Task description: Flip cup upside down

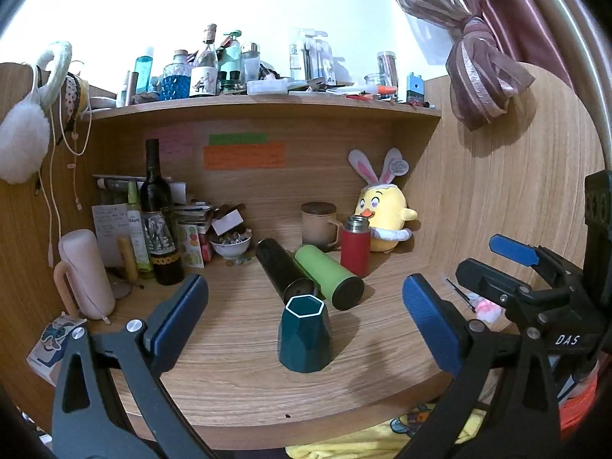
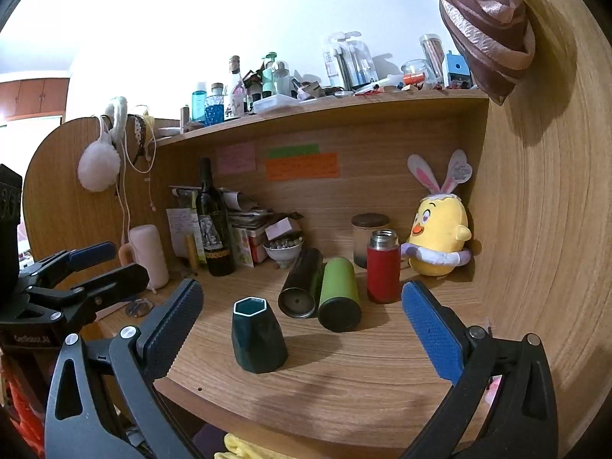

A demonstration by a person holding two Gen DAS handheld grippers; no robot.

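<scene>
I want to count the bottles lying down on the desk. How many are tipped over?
2. The black flask and the green flask lie side by side behind the teal cup. The red flask beside them stands upright. Clutter at the left may hide others.

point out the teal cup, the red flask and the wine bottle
teal cup (image 1: 304, 338), left wrist view, on its front wall
red flask (image 2: 383, 277), right wrist view, on its red body
wine bottle (image 1: 157, 206), left wrist view, on its shoulder above the label

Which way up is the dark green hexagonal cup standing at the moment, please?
Upright: the dark green cup stands on the desk with its hexagonal mouth facing up; neither tongs touch it.
</scene>
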